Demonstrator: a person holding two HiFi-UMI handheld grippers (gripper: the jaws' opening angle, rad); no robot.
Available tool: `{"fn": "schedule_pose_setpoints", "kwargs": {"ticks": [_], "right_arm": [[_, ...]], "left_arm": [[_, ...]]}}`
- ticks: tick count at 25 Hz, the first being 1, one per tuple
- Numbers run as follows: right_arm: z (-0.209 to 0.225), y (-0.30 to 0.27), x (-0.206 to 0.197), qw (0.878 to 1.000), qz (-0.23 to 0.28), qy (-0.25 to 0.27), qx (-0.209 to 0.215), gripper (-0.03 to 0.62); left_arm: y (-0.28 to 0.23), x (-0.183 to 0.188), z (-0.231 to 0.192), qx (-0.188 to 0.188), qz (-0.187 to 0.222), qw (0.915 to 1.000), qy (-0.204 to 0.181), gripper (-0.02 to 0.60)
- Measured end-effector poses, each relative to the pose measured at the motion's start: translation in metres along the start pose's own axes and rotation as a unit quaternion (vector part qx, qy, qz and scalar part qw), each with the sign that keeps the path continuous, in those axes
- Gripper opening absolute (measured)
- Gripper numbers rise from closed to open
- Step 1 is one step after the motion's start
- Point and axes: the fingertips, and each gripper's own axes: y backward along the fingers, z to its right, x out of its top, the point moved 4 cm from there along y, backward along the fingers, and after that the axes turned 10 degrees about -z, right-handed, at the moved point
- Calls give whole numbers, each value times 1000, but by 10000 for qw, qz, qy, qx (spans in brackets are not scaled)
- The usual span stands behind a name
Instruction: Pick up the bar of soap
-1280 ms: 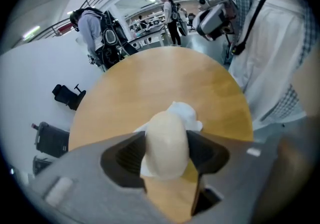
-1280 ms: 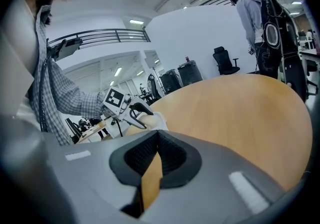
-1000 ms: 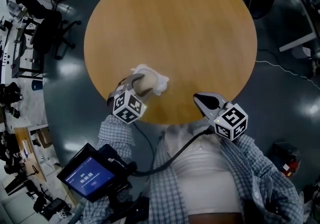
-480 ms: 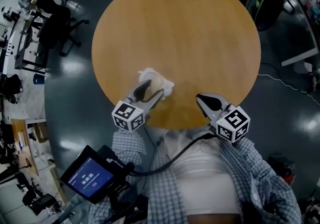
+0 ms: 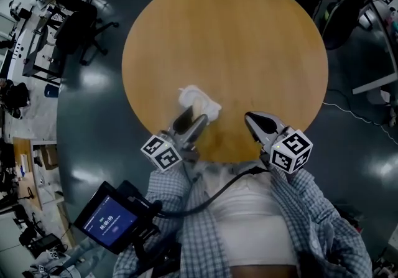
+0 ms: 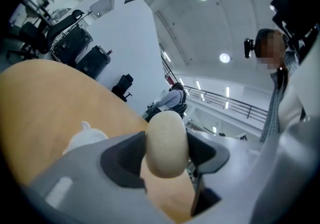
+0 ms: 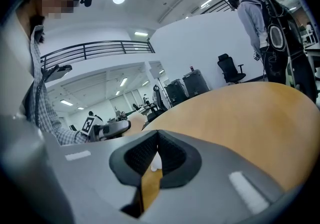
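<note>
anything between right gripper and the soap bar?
Only bare wooden table between the right gripper and the bar of soap, held in the left gripper; head view shows it.

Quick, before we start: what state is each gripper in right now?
Left gripper: closed on the bar of soap.
Right gripper: closed, holding nothing.

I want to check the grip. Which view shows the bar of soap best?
The left gripper view: the bar of soap fills the middle, clamped between the left gripper's jaws. The head view shows only a pale sliver of it beside a crumpled white sheet. The right gripper view doesn't show it clearly.
</note>
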Motion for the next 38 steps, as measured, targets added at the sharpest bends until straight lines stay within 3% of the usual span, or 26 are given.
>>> {"fn": "schedule_pose_setpoints", "kwargs": {"ticks": [9, 38], "right_arm": [[-6, -20, -6, 9995, 67, -59, 315, 3], [-7, -19, -9, 9995, 1, -89, 293, 3]], "left_arm": [[8, -23, -3, -263, 274, 9985, 391, 255], [10, -25, -5, -223, 195, 9987, 408, 255]]}}
